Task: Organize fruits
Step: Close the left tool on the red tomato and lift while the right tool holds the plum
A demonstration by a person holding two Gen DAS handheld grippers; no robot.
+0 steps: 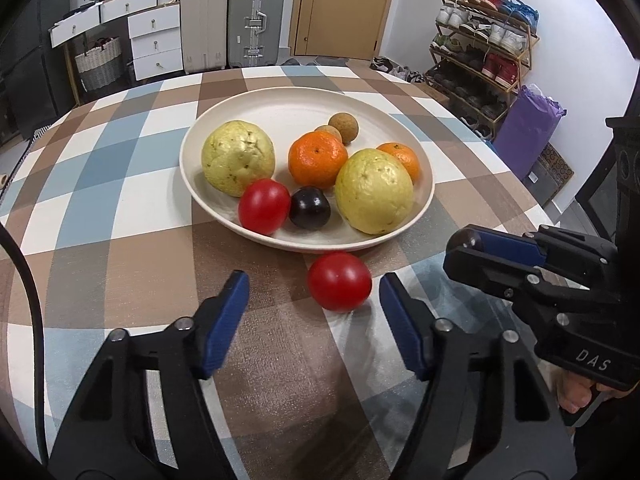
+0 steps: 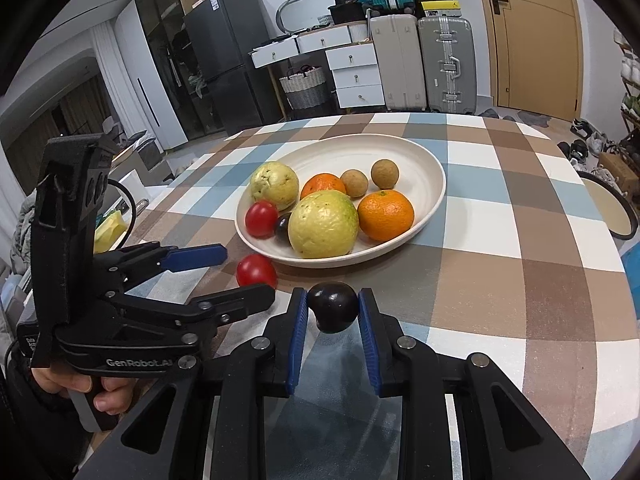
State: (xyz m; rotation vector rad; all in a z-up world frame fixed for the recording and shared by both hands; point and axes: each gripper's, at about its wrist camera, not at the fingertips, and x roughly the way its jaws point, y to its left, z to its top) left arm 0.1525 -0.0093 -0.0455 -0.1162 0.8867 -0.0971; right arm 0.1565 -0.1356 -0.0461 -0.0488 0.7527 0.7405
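**Left jaws bracketed the stray tomato**

Reaching low over the checked brown, blue and white tablecloth (image 1: 132,272), the left gripper (image 1: 314,300) stood partly open, empty, its blue pads flanking the round red tomato (image 1: 339,281) without touching it. The tomato lay just ahead, nearer the right-hand pad, beside the cream oval plate (image 1: 424,168) of fruit; being round, it offered no long axis. The right gripper (image 2: 333,309) was clamped on a small dark plum (image 2: 333,306), a grip only the right wrist view showed fully.
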